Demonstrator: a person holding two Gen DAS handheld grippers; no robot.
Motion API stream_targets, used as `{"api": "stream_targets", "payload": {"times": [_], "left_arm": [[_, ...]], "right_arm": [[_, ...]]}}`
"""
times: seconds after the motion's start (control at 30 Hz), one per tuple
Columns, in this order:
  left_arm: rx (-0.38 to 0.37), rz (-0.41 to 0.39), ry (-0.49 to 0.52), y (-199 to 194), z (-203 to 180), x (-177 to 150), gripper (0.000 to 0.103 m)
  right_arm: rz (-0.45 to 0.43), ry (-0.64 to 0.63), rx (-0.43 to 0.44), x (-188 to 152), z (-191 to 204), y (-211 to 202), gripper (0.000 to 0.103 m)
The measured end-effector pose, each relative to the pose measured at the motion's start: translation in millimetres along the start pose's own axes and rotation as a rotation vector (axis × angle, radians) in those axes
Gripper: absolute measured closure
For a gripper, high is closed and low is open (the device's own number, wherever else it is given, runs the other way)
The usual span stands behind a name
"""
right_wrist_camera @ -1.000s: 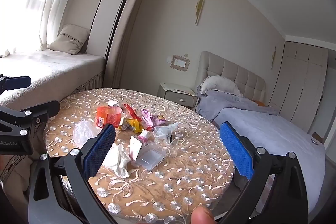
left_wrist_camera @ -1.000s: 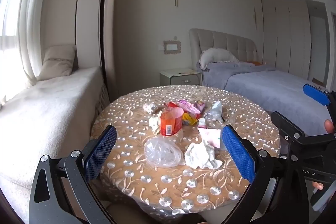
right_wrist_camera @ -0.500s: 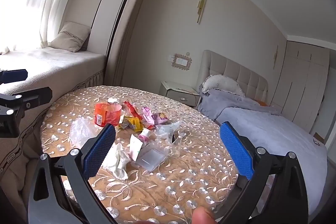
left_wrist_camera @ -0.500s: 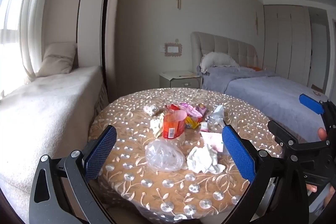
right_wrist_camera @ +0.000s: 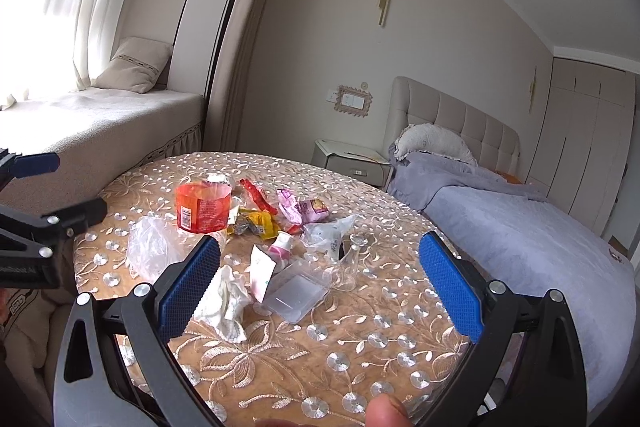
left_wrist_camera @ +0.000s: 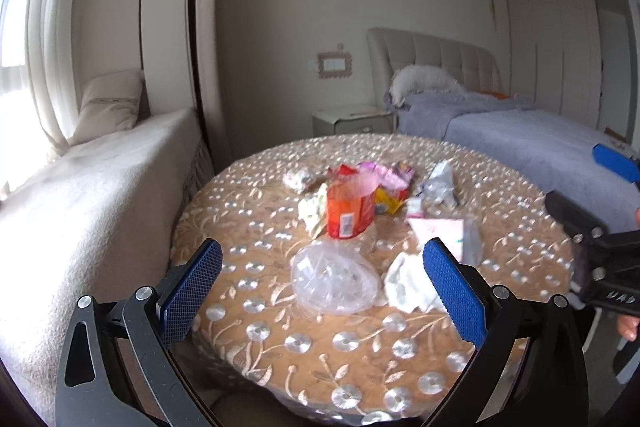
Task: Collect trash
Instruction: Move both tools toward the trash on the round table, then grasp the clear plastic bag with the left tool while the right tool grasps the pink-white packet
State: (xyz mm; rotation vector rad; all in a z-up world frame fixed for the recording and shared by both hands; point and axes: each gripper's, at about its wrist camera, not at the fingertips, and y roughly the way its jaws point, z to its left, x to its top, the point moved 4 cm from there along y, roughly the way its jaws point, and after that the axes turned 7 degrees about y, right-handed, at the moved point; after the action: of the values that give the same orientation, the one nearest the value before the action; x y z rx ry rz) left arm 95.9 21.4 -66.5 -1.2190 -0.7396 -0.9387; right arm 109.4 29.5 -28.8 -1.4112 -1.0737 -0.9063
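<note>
At the middle of the round worktop (left_wrist_camera: 280,327), in the left wrist view, the trash lies in a loose heap: an orange cup (left_wrist_camera: 350,211) stands upright, a clear plastic bag (left_wrist_camera: 334,283) lies just in front of it toward the near edge, and a crumpled white tissue (left_wrist_camera: 406,283) sits beside the bag on its right. Behind the cup are pink wrappers (left_wrist_camera: 384,173) and a yellow wrapper (left_wrist_camera: 388,201). The left gripper (left_wrist_camera: 320,291) hangs off the near edge with its blue fingers (left_wrist_camera: 192,291) spread wide and nothing between them. The right gripper shows only partly at the right border of this view, so its spread cannot be told here. A bed (left_wrist_camera: 540,143) stands beyond the far right edge.

In the right wrist view, the right gripper (right_wrist_camera: 320,287) hovers over the near edge, its fingers (right_wrist_camera: 448,283) wide apart and empty. Between them lie the tissue (right_wrist_camera: 226,301), a white card (right_wrist_camera: 262,273), a clear flat plastic box (right_wrist_camera: 298,291) and a small glass flask (right_wrist_camera: 348,263). The orange cup (right_wrist_camera: 204,207) stands toward the far left edge, the plastic bag (right_wrist_camera: 154,247) beside it, with red (right_wrist_camera: 258,193), yellow (right_wrist_camera: 256,221) and pink wrappers (right_wrist_camera: 302,209) to its right. A fingertip (right_wrist_camera: 386,413) shows at the bottom.
</note>
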Motion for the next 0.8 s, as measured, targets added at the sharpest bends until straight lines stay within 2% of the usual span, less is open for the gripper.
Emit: {"api": "stream_targets", "payload": {"times": [0.07,0.27,0.5,0.63,0.8], "left_arm": [[0.043,0.015,-0.006,10,4,-6,0.005],[-0.074,0.057,-0.081,35,11,-16,0.005],[-0.042,0.179,-0.089,94,4,-28,0.005],[-0.082,0.235,-0.115,127,2,-34,0.005],[-0.112,0.301,-0.097,154,-5,-40,0.007]], "right_arm": [[0.01,0.001,0.003,-4,1,8,0.004],[0.075,0.002,0.028,-15,6,38,0.004],[0.151,0.04,0.06,-25,-2,70,0.004],[0.194,0.059,0.063,-32,-11,84,0.004],[0.213,0.057,0.063,-39,-17,97,0.004]]}}
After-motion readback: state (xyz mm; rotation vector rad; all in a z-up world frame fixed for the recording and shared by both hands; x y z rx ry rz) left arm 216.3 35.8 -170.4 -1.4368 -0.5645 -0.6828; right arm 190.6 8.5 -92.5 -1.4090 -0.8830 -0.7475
